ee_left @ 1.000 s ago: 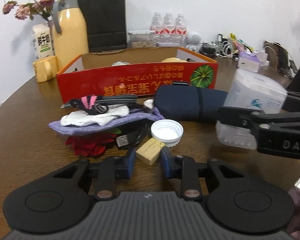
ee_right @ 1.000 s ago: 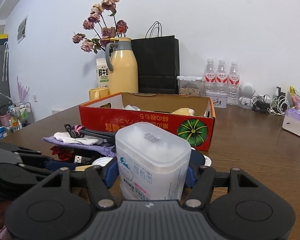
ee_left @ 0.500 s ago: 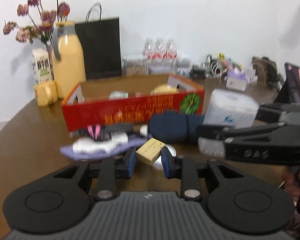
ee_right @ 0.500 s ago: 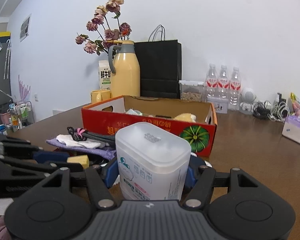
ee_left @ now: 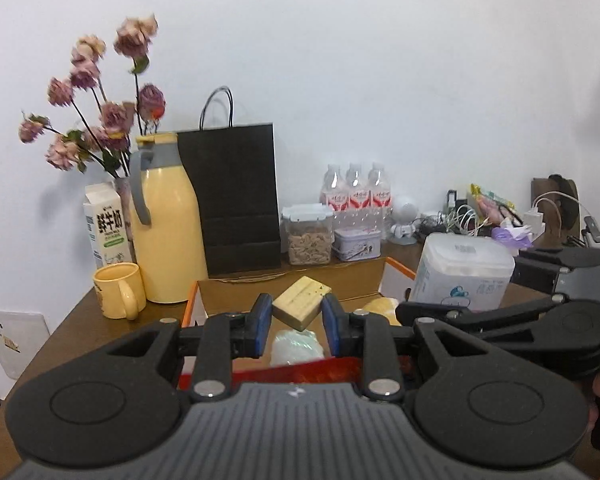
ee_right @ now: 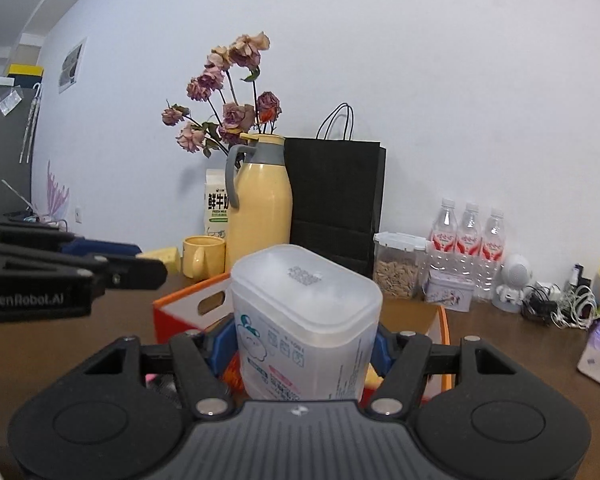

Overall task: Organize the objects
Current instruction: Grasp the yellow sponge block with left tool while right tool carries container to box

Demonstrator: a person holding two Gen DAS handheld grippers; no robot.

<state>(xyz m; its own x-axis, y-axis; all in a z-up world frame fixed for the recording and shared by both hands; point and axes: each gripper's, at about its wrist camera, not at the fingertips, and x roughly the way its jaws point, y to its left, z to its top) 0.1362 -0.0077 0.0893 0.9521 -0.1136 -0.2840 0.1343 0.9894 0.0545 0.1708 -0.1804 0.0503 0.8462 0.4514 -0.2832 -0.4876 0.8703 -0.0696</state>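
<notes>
My left gripper (ee_left: 296, 326) is shut on a small yellowish wooden block (ee_left: 302, 301), held up in the air over the red cardboard box (ee_left: 320, 368). My right gripper (ee_right: 304, 344) is shut on a white translucent plastic container (ee_right: 306, 320) with a printed label, also lifted above the box (ee_right: 188, 312). In the left wrist view the container (ee_left: 466, 270) and the right gripper's black arm show to the right of the block. The right wrist view catches the left gripper and the block (ee_right: 162, 256) at its left side. Inside the box lie a pale wrapped item (ee_left: 296, 346) and something yellow (ee_left: 382, 306).
Along the back wall stand a yellow thermos jug (ee_left: 166, 232), a yellow mug (ee_left: 120, 290), a milk carton (ee_left: 106, 228), dried flowers (ee_left: 100, 120), a black paper bag (ee_left: 236, 196), a seed jar (ee_left: 308, 234), a tin (ee_left: 358, 242), three water bottles (ee_left: 356, 194) and cables (ee_left: 460, 216).
Both grippers rose from the tabletop and moved forward over the red box, each still holding its object. The cloths, cap and pouch on the table have dropped out of view.
</notes>
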